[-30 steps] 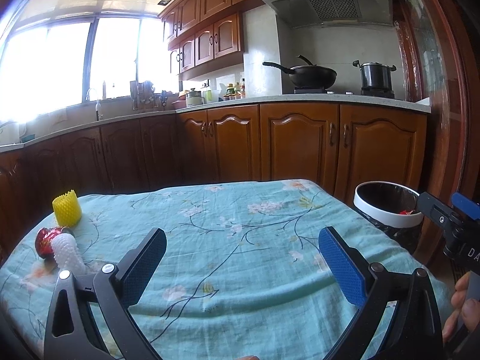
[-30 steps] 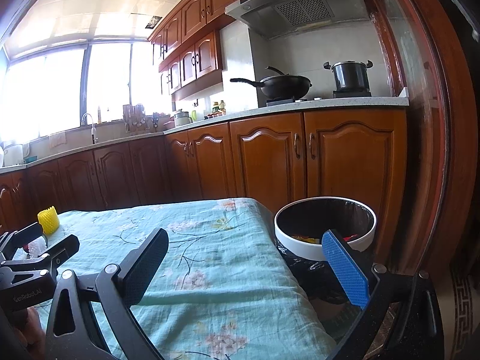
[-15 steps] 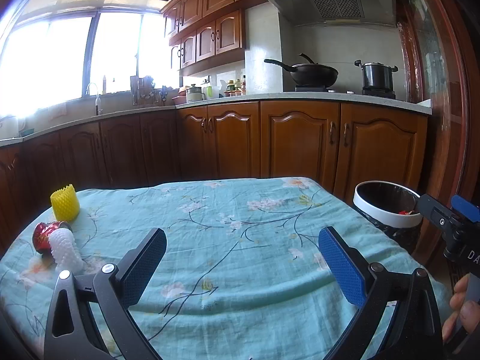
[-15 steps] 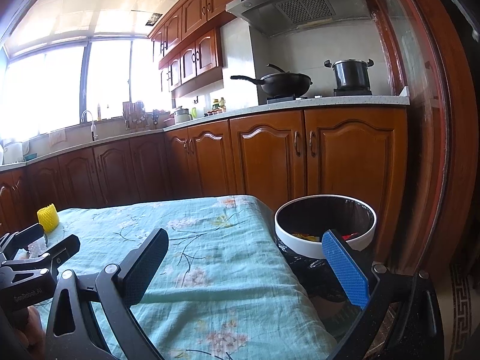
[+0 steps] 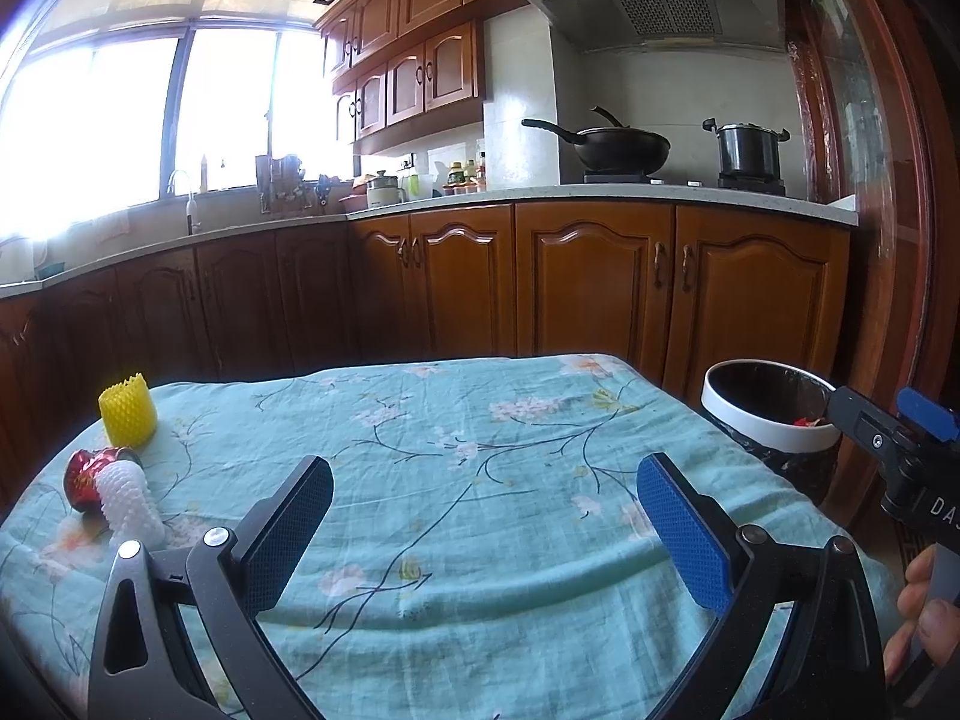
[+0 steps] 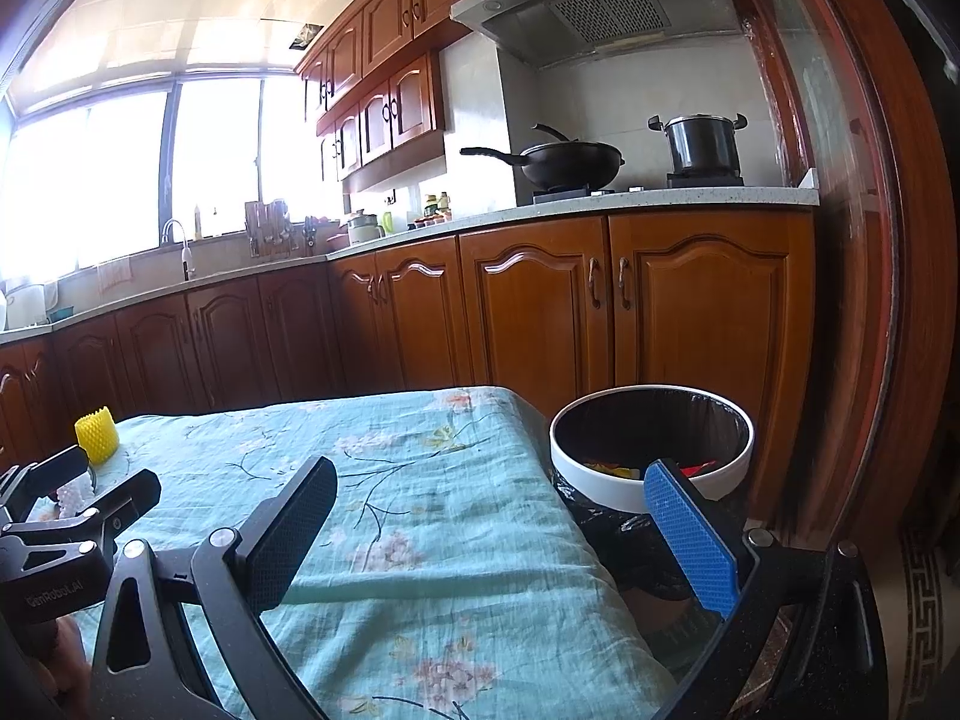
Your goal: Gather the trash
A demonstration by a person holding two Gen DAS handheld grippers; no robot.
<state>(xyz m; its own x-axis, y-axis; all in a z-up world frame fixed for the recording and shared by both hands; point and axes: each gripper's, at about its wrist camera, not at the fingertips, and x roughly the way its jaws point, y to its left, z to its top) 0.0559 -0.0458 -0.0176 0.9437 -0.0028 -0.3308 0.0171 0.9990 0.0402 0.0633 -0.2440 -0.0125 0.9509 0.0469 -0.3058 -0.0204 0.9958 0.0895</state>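
On the left of the teal flowered tablecloth [image 5: 480, 480] lie a yellow foam net sleeve [image 5: 127, 411], a white foam net sleeve [image 5: 129, 504] and a crumpled red wrapper [image 5: 84, 474]. My left gripper [image 5: 483, 531] is open above the cloth, nothing between its fingers, the trash to its left. My right gripper [image 6: 492, 534] is open too, over the table's right edge. A black bin with a white rim [image 6: 651, 450] stands on the floor right of the table, with red and yellow scraps inside. The yellow sleeve [image 6: 96, 435] and white sleeve [image 6: 75, 495] show behind the left gripper in the right wrist view.
Wooden cabinets and a counter [image 5: 540, 198] run behind the table, with a wok [image 5: 618, 144] and a pot [image 5: 747, 150] on the stove. A brown door frame [image 6: 852, 300] rises right of the bin [image 5: 768, 414]. A person's hand [image 5: 924, 618] holds the right gripper.
Both views have shifted slightly; the left gripper has tilted a little so the trash sits lower and nearer in its view. Both grippers stay open and hold nothing.
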